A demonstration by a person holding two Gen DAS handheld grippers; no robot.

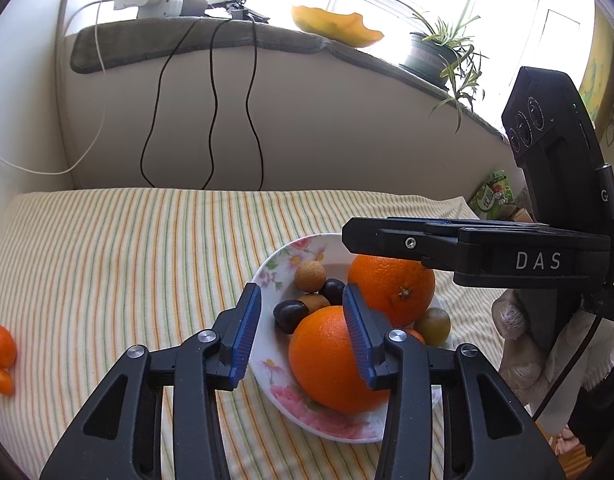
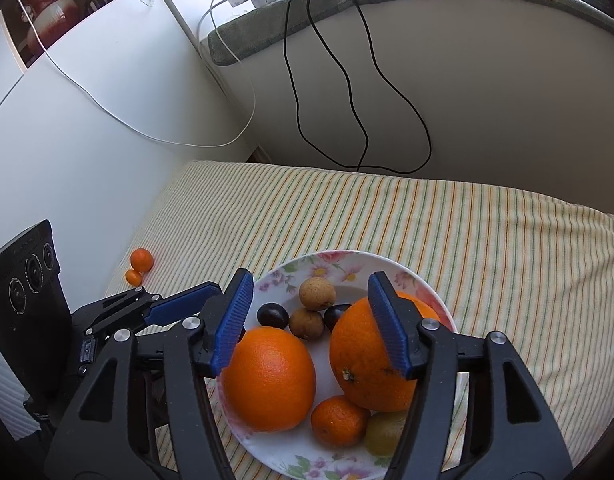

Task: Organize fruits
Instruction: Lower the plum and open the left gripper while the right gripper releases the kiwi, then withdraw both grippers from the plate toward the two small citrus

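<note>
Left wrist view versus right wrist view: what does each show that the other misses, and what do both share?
Only the left wrist view shows the potted plant on the sill and the gloved right hand. Only the right wrist view shows the small tangerine clearly. Both share the floral plate, two big oranges, two kumquats off the plate, and both open claws, left claw and right claw.

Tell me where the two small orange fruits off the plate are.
The two small orange fruits lie touching on the striped cloth, near its left edge by the white wall, left of the floral plate; the left wrist view shows them at far left.
</note>
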